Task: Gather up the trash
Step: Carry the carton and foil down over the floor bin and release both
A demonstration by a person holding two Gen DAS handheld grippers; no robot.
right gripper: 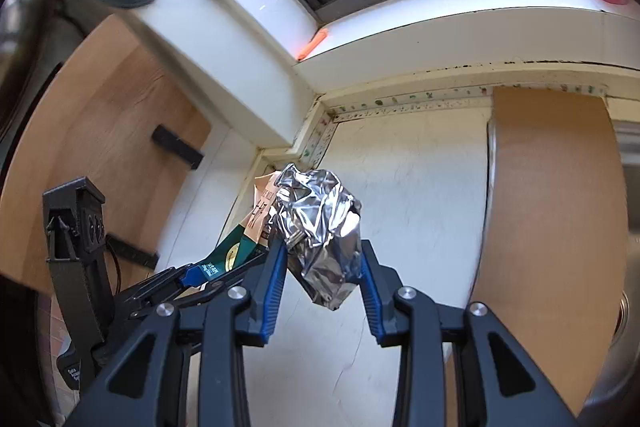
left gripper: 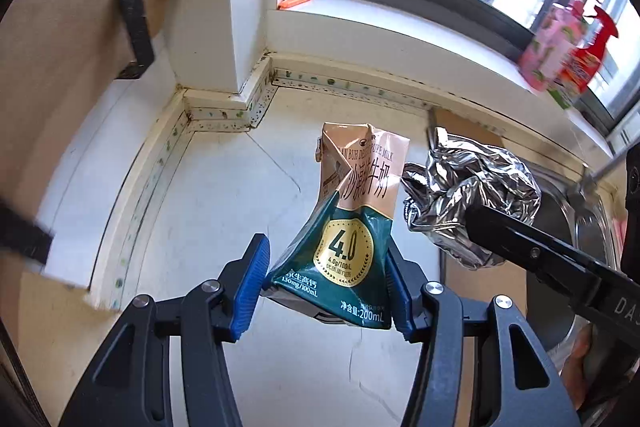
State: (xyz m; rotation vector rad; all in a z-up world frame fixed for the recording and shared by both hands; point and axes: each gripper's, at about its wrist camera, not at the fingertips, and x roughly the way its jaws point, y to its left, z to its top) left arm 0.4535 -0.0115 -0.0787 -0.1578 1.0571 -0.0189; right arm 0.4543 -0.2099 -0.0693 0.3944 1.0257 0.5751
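A white countertop (left gripper: 224, 195) runs to a far corner edged with stained, speckled sealing strip (left gripper: 256, 107). On the window sill (left gripper: 360, 15) lies a small orange object (left gripper: 295, 2); far right stand a pink bottle (left gripper: 554, 43) and a red spray bottle (left gripper: 588, 59). A steel sink (left gripper: 576, 211) sits at the right.

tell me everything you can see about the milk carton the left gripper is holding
The milk carton is a small crushed paper box, peach on top and dark green below, with a gold seal reading 4.0 and a 200mL mark. It stands roughly upright, lifted clear of the white counter. The left gripper pinches its lower part between blue pads. A crumpled foil ball sits close beside it; whether they touch is unclear.
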